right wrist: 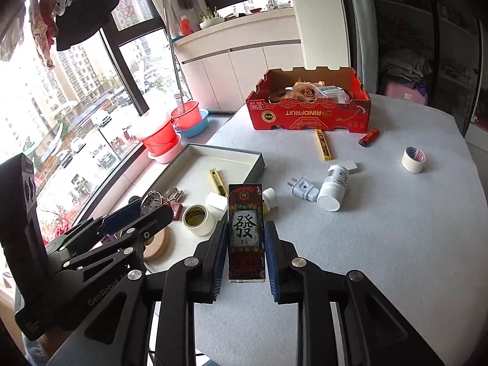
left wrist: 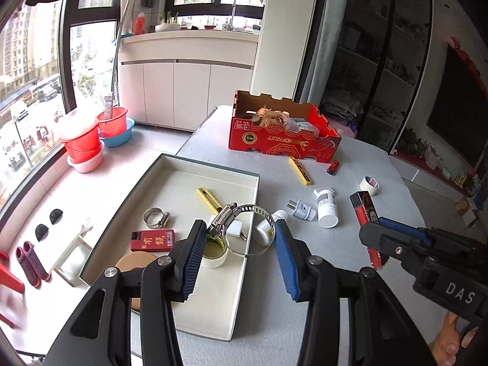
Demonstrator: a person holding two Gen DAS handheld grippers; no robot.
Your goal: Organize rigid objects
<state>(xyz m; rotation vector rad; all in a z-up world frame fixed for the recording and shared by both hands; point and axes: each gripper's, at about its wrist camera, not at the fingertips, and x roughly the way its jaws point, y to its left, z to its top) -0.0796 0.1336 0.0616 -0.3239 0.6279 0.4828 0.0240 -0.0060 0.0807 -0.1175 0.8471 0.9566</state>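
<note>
Grey felt covers the table (right wrist: 396, 228), which stands by tall windows with white cabinets behind and a red fruit box (right wrist: 308, 113) at its far edge. We see two claws, each loaded. Our left claw (left wrist: 241, 228) is clamped on a large hose clamp (left wrist: 244, 228), the steel ring spanning pad to pad with its screw housing against the left pad. Our right claw (right wrist: 245, 244) is clamped on a card box (right wrist: 245, 231), whose long axis runs straight ahead along the fingers, printed face up.

What the coming move seems to turn on is the tray (left wrist: 170, 164). In the left view it lies directly beneath and ahead of the left claw, filling the lower centre and left of the frame; in the right view it sits left of centre, so the card box must travel left and forward to reach it. We judge the left hand the nearer.

Already in the tray are a yellow cutter (left wrist: 210, 198), a small clamp (left wrist: 156, 217), a red box (left wrist: 152, 240) and a tape roll (right wrist: 198, 216). Loose on the felt to the right are a plug (right wrist: 303, 189), a white bottle (right wrist: 332, 187), another tape roll (right wrist: 413, 159), a second yellow cutter (right wrist: 323, 145) and a lighter (right wrist: 369, 137)
</note>
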